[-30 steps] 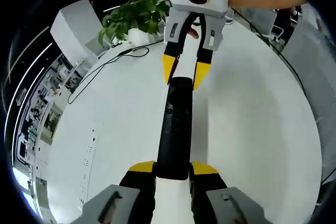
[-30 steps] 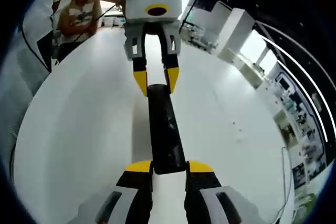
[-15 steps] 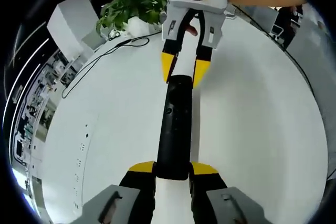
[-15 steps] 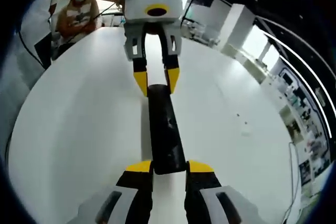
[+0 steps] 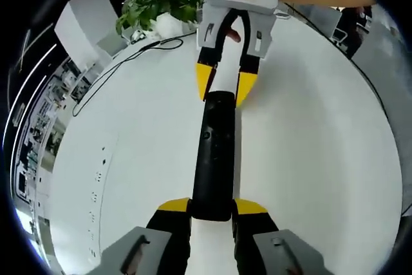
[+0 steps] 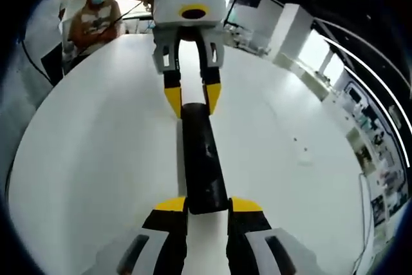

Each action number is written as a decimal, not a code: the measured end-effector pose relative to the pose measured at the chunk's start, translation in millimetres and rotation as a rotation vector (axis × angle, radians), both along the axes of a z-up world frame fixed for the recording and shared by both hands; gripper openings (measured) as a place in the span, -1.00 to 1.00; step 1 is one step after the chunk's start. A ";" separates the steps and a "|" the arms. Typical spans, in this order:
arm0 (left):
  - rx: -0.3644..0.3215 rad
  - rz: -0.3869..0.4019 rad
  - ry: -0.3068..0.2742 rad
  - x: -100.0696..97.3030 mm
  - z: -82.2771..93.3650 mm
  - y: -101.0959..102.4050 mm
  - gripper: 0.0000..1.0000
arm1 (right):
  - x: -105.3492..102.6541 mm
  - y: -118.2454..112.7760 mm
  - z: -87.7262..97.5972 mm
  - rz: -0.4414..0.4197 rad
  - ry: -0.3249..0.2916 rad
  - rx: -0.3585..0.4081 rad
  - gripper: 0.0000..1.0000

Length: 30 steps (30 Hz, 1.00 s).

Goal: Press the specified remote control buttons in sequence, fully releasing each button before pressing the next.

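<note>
The remote (image 5: 214, 152) is clamped at each end by the left gripper (image 5: 213, 207) and right gripper (image 5: 223, 88); bare worktop (image 5: 322, 146) is seen all round.

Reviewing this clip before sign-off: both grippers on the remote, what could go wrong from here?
1. The black remote is held at both ends, by the left gripper and the right gripper; pulling apart or twisting could make one end slip.
2. With both grippers clamped on it, neither seems free to press a button.
3. It appears lifted over the white table; a slip would likely drop it.
</note>
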<state>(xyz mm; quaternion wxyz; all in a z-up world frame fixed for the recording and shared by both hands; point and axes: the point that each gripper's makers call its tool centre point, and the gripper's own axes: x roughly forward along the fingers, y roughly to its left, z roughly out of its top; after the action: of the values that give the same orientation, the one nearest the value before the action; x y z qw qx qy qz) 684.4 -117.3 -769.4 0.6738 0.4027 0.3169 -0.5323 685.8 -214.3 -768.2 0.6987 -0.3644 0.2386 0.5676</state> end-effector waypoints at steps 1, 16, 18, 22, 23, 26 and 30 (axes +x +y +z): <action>0.001 -0.001 0.001 0.1 -0.2 0.1 -0.53 | 0.1 0.2 -0.3 0.002 0.000 0.000 -0.61; 0.011 -0.003 0.018 -3.8 -1.5 -5.4 -0.53 | 6.6 0.7 -8.3 -0.001 0.028 0.000 -0.60; 0.011 0.004 0.024 -2.0 -1.9 -4.7 -0.53 | 6.4 2.3 -7.4 -0.001 0.028 0.008 -0.60; 0.006 0.012 0.037 -6.9 -1.4 -7.0 -0.53 | 4.5 2.6 -8.0 0.001 0.038 0.010 -0.58; 0.005 0.012 0.038 -6.5 -1.6 -6.3 -0.52 | 4.0 2.8 -8.2 0.005 0.041 0.011 -0.58; 0.000 0.016 0.042 -9.3 -1.3 -7.3 -0.52 | 2.2 3.4 -8.9 0.017 0.054 0.013 -0.58; -0.005 0.012 0.046 -8.0 -2.7 -6.7 -0.52 | 1.5 2.4 -8.3 0.025 0.055 0.020 -0.58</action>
<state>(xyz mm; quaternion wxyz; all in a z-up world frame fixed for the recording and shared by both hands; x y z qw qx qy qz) 676.4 -124.0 -772.1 0.6706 0.3866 0.3334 -0.5382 687.3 -212.0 -776.5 0.6884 -0.3446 0.2475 0.5883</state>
